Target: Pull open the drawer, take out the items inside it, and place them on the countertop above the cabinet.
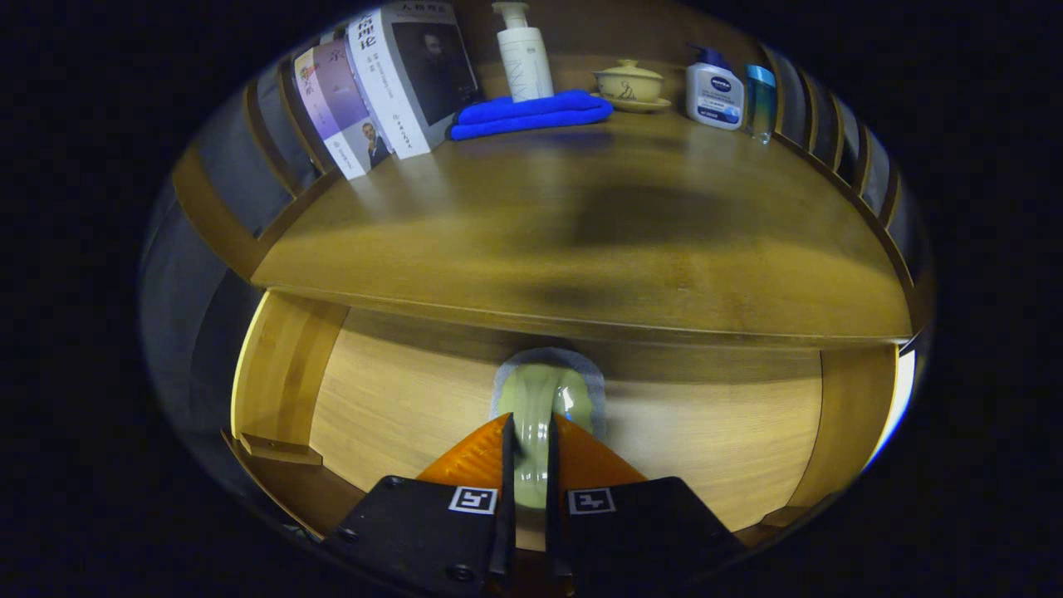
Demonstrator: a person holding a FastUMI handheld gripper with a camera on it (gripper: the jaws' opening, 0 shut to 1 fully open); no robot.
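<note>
My gripper (531,432) is shut on a pale green soft pouch (541,386) with a grey-white rim; both fingers squeeze its near end. The pouch stands out ahead of the fingers over the light wooden floor of the open drawer (390,399), just below the front edge of the countertop (581,241). I cannot tell whether the pouch rests on the drawer floor or hangs above it. The brown wooden countertop stretches away beyond and above the pouch, with a bare middle and front.
At the back of the countertop stand leaning books (390,83), a white pump bottle (523,58), a folded blue cloth (531,114), a lidded cream cup on a saucer (629,83), a white-and-blue bottle (714,95) and a small teal bottle (760,100). Drawer side walls (282,374) flank the fingers.
</note>
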